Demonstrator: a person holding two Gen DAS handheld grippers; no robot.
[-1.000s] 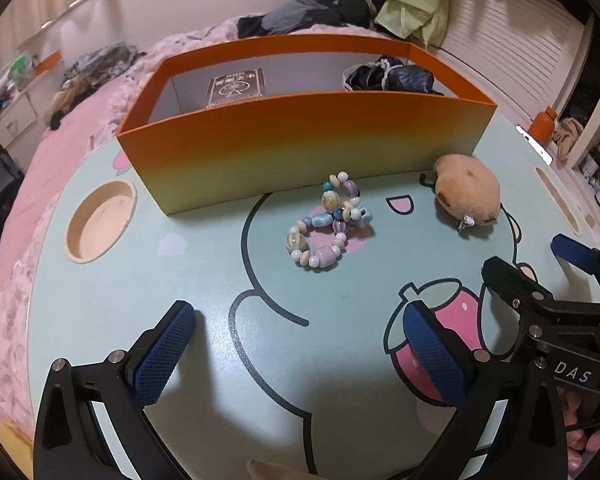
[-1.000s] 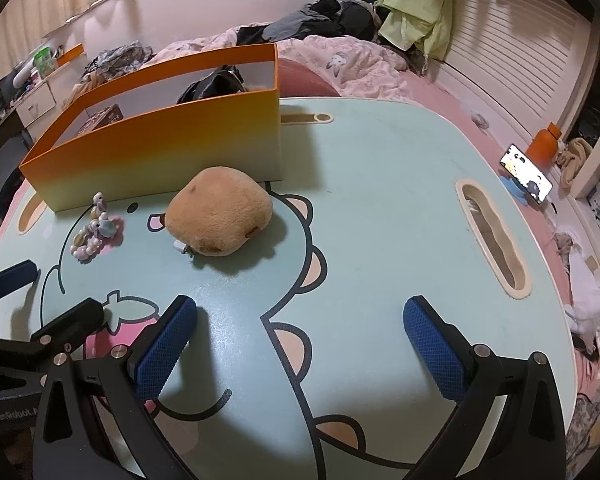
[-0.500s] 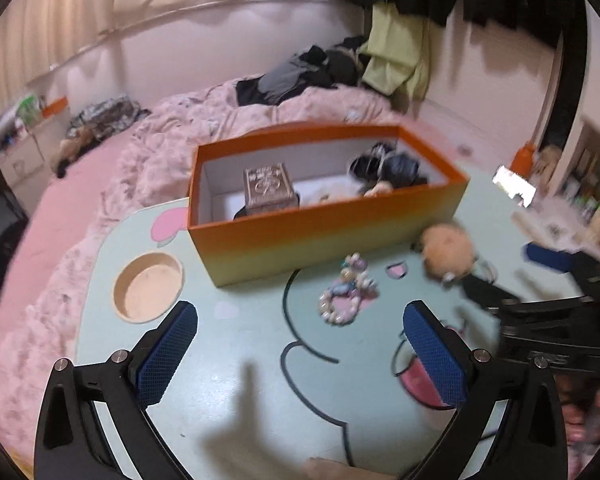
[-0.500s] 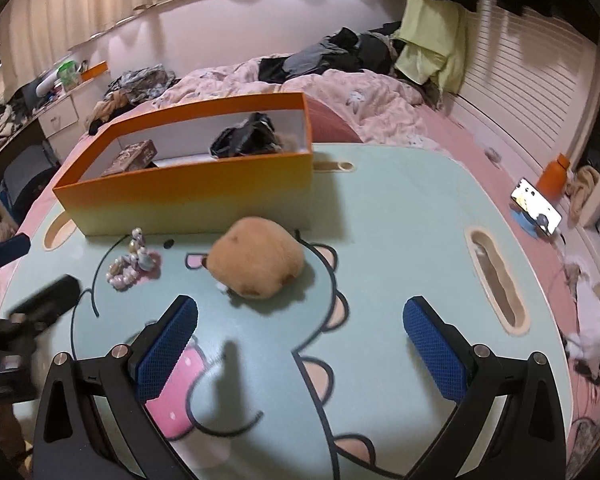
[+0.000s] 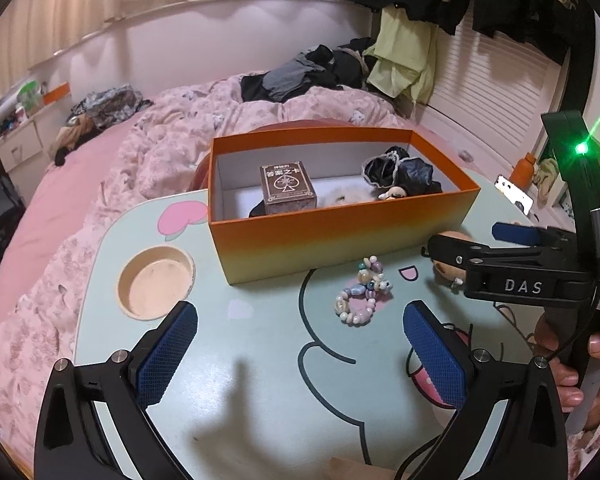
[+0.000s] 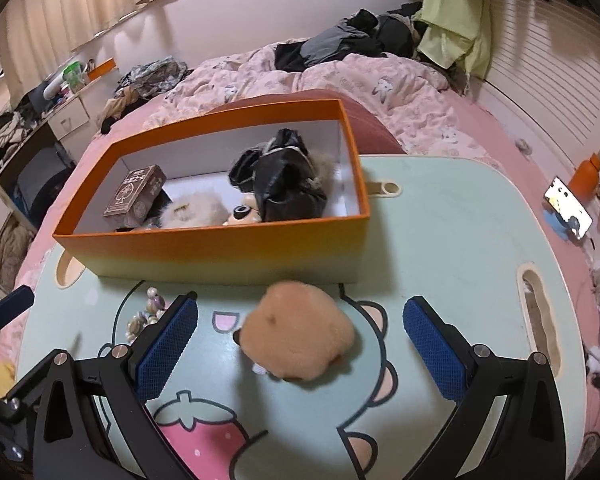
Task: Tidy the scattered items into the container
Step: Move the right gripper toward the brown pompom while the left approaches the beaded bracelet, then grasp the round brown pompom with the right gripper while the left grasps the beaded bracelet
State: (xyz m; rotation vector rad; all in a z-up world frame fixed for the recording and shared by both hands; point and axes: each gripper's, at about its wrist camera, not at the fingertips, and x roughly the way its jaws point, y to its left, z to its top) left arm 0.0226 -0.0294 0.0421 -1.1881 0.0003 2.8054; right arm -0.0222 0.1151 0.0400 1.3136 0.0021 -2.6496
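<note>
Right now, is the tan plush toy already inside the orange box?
No, the tan plush toy lies on the table in front of the orange box, between the open right gripper fingers.

Orange box [image 6: 228,252], tan plush [image 6: 300,340], pastel bead bracelet [image 5: 358,304]

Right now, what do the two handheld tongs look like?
Both are black frames with silver screws and blue cross-hatched pads. The right tongs, seen from the left camera, carry white "DAS" lettering, a QR sticker, a black cable and a green light. The left tongs look the same in build.
</note>
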